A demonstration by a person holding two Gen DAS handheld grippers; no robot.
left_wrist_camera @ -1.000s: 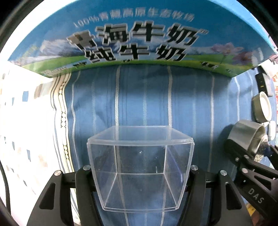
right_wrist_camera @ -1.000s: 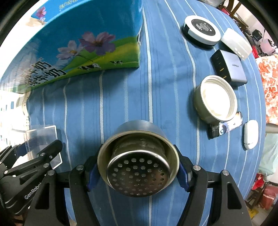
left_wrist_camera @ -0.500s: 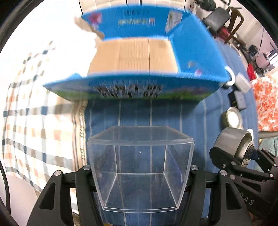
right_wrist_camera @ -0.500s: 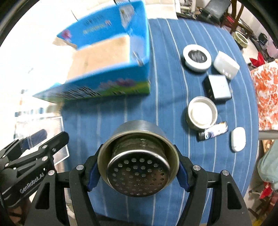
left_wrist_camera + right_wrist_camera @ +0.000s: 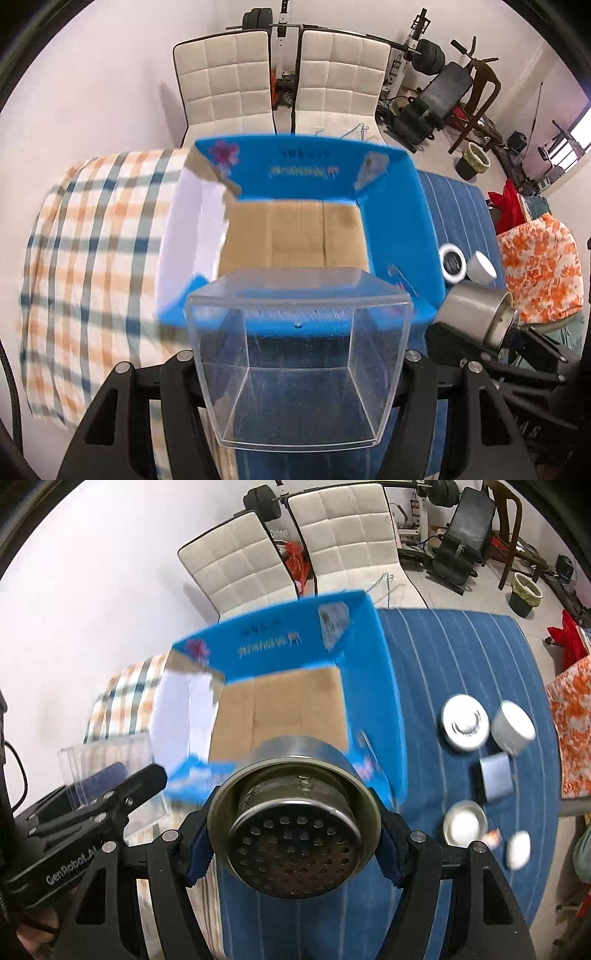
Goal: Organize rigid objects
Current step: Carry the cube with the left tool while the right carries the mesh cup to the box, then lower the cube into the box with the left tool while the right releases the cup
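From the left wrist, the left gripper [image 5: 299, 363] has its jaws closed on a clear plastic box [image 5: 299, 354], held above the near edge of the open blue carton [image 5: 391, 206]. From the right wrist, the right gripper [image 5: 293, 836] clamps a perforated steel strainer cup [image 5: 293, 827] over the carton's near right corner.

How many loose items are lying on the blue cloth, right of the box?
6: round disc, white case, grey charger, metal lid, a small blurred piece, white oval. Others may be hidden.
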